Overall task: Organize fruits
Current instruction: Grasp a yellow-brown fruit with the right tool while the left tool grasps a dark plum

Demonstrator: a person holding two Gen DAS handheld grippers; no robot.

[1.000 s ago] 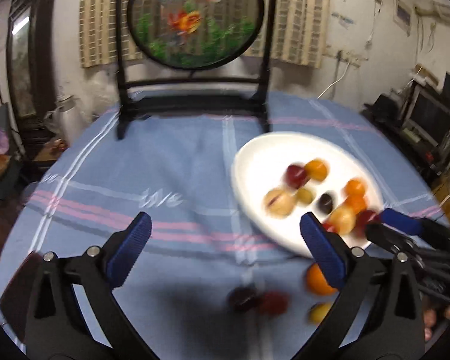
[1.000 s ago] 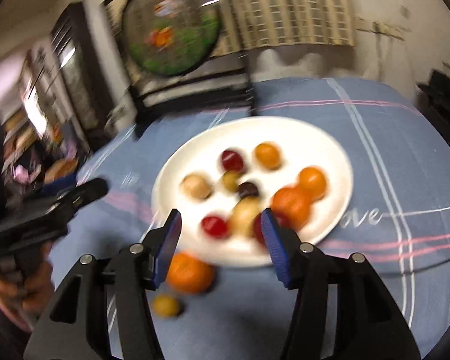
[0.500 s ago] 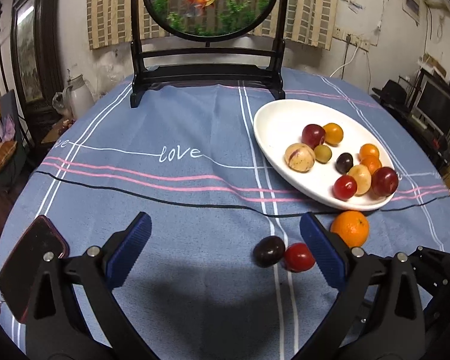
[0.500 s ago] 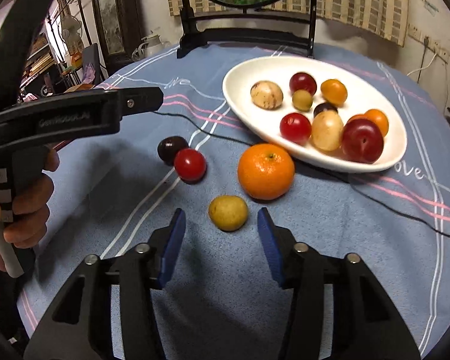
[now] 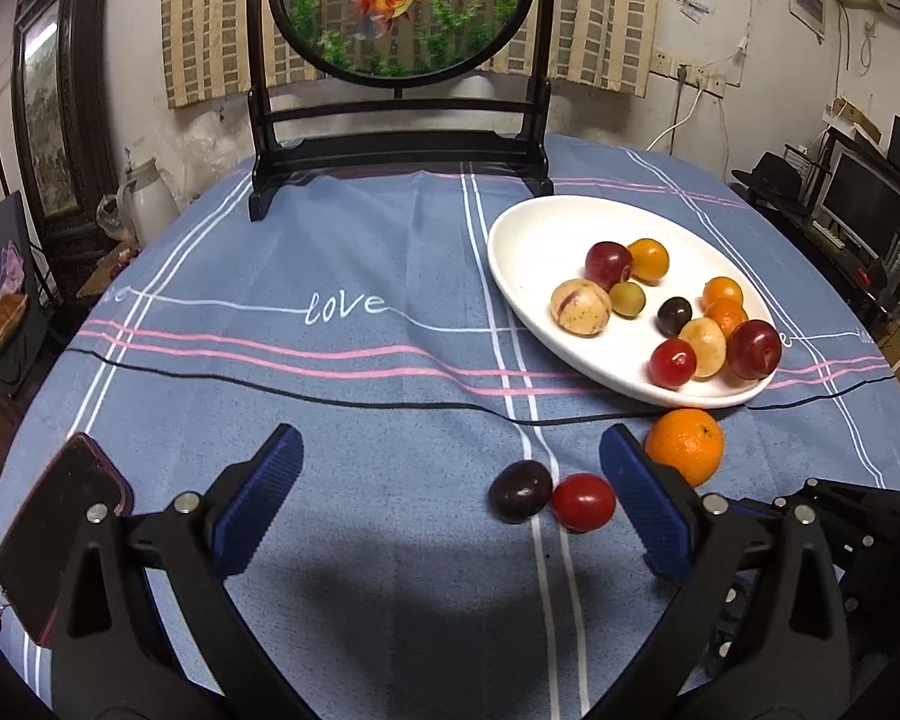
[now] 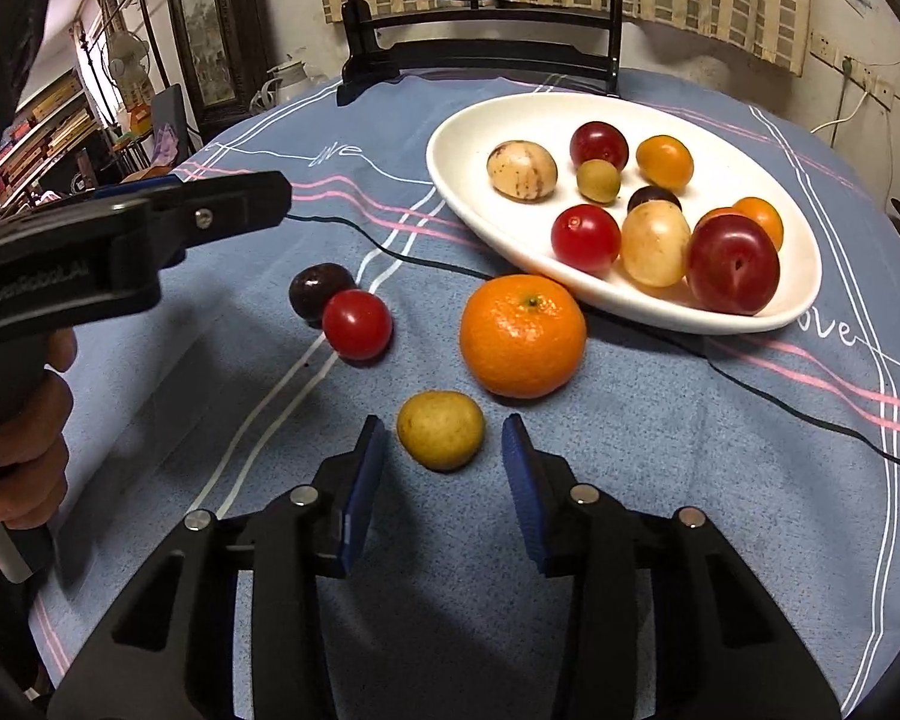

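A white oval plate [image 5: 528,240] [image 6: 468,138] holds several small fruits. On the blue cloth lie an orange [image 5: 684,446] [image 6: 522,336], a red tomato [image 5: 582,502] [image 6: 357,324], a dark plum [image 5: 519,490] [image 6: 315,288] and a small yellow fruit [image 6: 441,429]. My left gripper [image 5: 450,498] is open, wide, with the plum and tomato between its fingers' line. My right gripper [image 6: 444,450] is open, its blue pads on either side of the yellow fruit, not touching it.
A dark phone [image 5: 54,534] lies at the table's left front edge. A black cable [image 5: 330,399] crosses the cloth under the plate. A fish-picture screen on a black stand [image 5: 399,150] stands at the back. The left gripper's body [image 6: 120,252] shows left of the right view.
Both grippers have pulled back from the plate and come low over the loose fruits. The right gripper has closed in on the yellow fruit, which now lies between its pads.
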